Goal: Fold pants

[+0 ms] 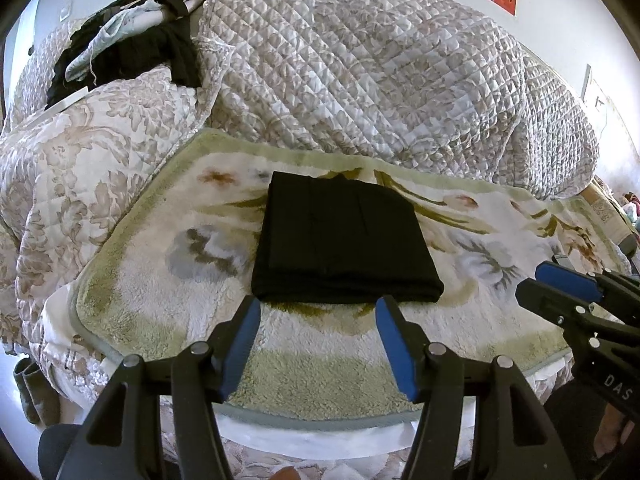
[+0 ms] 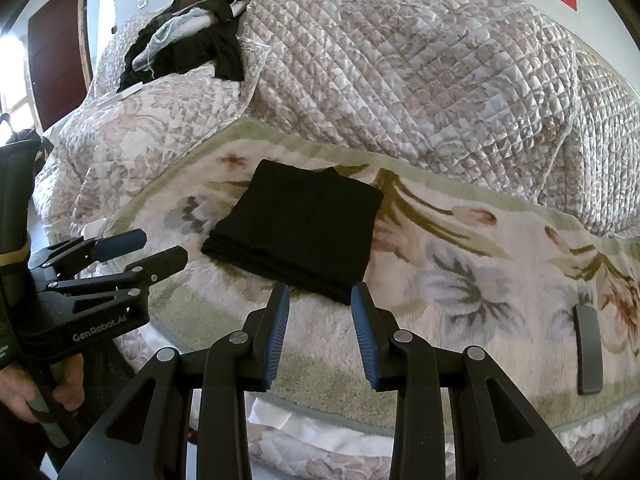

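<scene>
Both wrist views look down, sharing the pants (image 1: 344,240).

Pants (image 1: 344,240): matt black cloth, smooth, folded flat. Blanket (image 1: 168,280) beneath the pants: thick fleece pile, fuzzy, floral print. Quilt (image 1: 360,72) behind the pants: stitched fabric with a faint satin sheen. Left claw (image 1: 318,344) and right claw (image 2: 320,336): matt black plastic, ribbed blue pads (image 2: 280,332), bright metal rivets (image 2: 240,336).

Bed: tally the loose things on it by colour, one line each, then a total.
Black: 2, the folded pants and the phone
Mixed black and pale: 1, the clothes heap at the far end
Floral cream and green: 1, the blanket under the pants
Total: 4
</scene>
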A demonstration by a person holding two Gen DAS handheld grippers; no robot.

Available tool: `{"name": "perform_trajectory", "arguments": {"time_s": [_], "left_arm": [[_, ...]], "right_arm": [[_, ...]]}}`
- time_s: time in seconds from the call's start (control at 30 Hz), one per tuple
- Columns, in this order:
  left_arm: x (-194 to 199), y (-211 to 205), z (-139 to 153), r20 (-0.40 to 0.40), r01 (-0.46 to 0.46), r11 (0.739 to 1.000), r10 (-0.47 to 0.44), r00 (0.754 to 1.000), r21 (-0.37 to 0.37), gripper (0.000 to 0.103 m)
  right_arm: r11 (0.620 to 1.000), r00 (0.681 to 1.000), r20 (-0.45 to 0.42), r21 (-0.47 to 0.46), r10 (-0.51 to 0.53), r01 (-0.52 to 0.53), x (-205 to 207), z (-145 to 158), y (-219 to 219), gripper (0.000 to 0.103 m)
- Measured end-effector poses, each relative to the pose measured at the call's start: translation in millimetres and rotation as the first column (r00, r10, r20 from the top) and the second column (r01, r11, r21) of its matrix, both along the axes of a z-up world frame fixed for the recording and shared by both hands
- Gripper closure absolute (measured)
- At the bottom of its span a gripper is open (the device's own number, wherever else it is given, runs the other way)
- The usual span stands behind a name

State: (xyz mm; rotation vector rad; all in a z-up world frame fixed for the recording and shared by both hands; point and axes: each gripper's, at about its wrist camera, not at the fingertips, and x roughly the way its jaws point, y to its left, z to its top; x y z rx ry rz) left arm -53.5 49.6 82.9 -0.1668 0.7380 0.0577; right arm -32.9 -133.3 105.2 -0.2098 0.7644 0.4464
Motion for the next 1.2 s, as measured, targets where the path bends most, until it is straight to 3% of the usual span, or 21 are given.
{"name": "perform_trajectory", "arguments": {"time_s": [1.2], "left_arm": [[-1.1,-1.2,0.7,0.000,0.000,1.000,0.000,1.000,0.003,0.040]], "right_arm": [[1.000,1.000,-0.003,-0.001,0.000,0.000,-0.6,-1.3,1.7,0.070]]}}
